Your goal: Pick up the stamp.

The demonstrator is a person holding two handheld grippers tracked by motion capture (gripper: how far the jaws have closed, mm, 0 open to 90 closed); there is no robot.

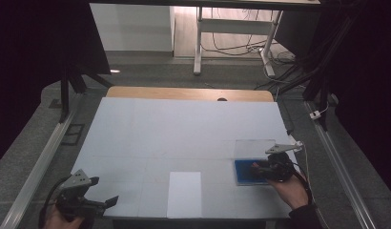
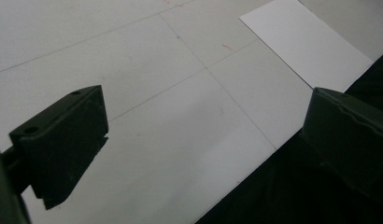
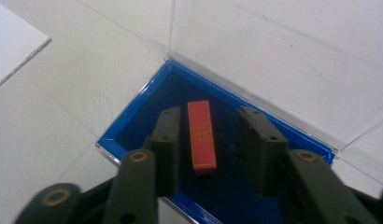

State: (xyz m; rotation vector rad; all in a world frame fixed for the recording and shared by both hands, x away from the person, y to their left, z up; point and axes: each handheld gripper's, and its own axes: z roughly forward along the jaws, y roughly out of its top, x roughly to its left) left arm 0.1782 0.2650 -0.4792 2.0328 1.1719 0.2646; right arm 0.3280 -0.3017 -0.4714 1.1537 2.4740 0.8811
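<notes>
The right gripper [image 3: 206,135] is positioned over a blue-lined case [image 3: 147,100] near the right edge of the tabletop [image 1: 150,129], toward the near right corner. In the high view the right gripper [image 1: 258,170] reaches over the case [image 1: 242,177] from the right, carried by the person's right hand [image 1: 290,188].

The case has a clear hinged lid [image 3: 273,60], which stands open on the far side of the blue tray. In the high view the lid [image 1: 253,149] appears as a pale transparent panel just beyond the tray.

A red rectangular block [image 3: 201,135] with a gold outline and gold marking lies on the blue lining inside the case. In the right gripper view the block sits between the two black jaws. The left jaw stands just beside the block's long edge; a visible gap of blue lining separates the right jaw from the block. The jaws are set at a narrow spacing and do not press on the block.

The left gripper [image 1: 104,191] is held at the near left corner of the tabletop by the person's left hand [image 1: 57,220]. In the left gripper view its jaws stand wide apart with nothing between them.

A white sheet [image 1: 184,194] lies flat at the middle of the near edge of the tabletop, well apart from the case. The left gripper view shows the same sheet [image 2: 304,44] ahead of the jaws.
</notes>
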